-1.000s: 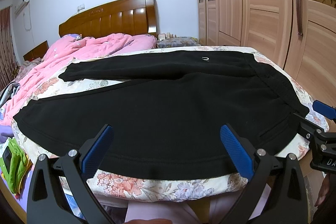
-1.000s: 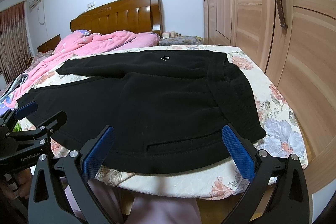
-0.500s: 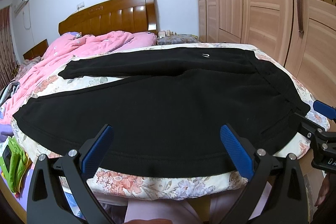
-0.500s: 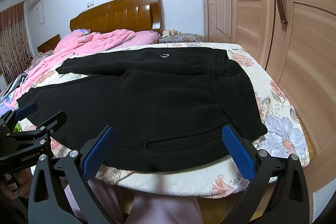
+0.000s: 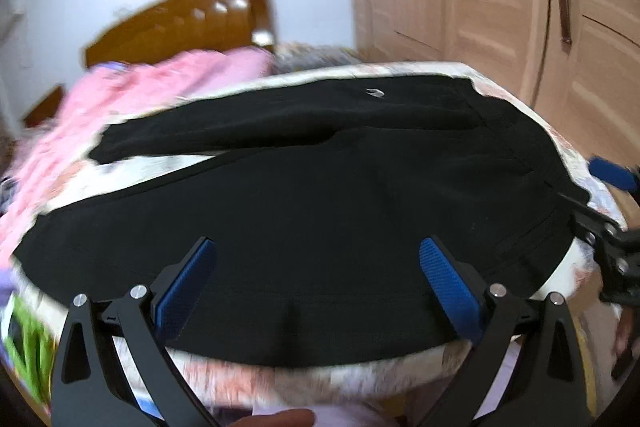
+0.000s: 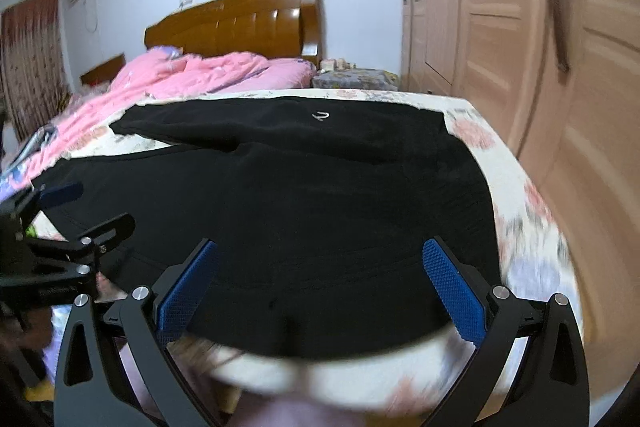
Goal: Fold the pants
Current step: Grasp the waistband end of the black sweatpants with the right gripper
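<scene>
Bed: floral-sheeted mattress (image 6: pixel 516 183) beneath us, wooden headboard (image 6: pixel 240 23) far.
Pants: black fleece pants (image 5: pixel 320 211) spread flat, unfolded.
Change: we moved closer; both views now blur.
Grippers: our left gripper (image 5: pixel 316 283) and right gripper (image 6: pixel 320 283) gape wide, empty, over the near hem.

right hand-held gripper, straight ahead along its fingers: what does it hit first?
Most likely the black pants spread on the bed. The open right hand-held gripper points over their near edge. Height above the fabric is unclear, so it might skim over them.
</scene>
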### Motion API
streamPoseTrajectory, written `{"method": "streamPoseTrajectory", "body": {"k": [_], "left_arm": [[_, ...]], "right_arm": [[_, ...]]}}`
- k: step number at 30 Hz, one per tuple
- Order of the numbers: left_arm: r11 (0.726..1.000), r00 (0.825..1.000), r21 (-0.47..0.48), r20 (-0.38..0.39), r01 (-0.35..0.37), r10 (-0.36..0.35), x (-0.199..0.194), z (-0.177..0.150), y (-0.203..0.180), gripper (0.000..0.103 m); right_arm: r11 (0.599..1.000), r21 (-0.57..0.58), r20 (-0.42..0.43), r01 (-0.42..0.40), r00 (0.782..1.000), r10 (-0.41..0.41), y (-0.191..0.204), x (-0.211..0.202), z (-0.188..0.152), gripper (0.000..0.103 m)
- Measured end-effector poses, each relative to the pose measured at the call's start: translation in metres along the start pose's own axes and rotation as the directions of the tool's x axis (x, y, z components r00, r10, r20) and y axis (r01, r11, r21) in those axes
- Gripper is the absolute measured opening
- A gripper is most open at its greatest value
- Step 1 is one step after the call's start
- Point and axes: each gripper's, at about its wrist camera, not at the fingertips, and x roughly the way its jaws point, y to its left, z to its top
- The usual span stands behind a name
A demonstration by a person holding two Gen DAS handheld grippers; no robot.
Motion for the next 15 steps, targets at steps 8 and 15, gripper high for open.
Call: {"method": "streamPoseTrajectory", "body": {"k": [8, 15], "left_arm": [[0.977, 0.972, 0.195, -0.198, -0.087, 0.126, 0.089, 0.131, 0.044, 0.101], [0.991, 0.909, 0.084, -0.413, 0.103, -0.060, 0.171, 0.194, 0.094, 0.101]], "right_arm": [[1.000, -0.029, -0.125, -0.010, 0.992, 0.006, -0.063, 0.121, 0.110, 0.099], [0.982, -0.116, -0.307, -0.147, 0.946, 0.105, -0.097, 0.260, 0.174, 0.099]]}}
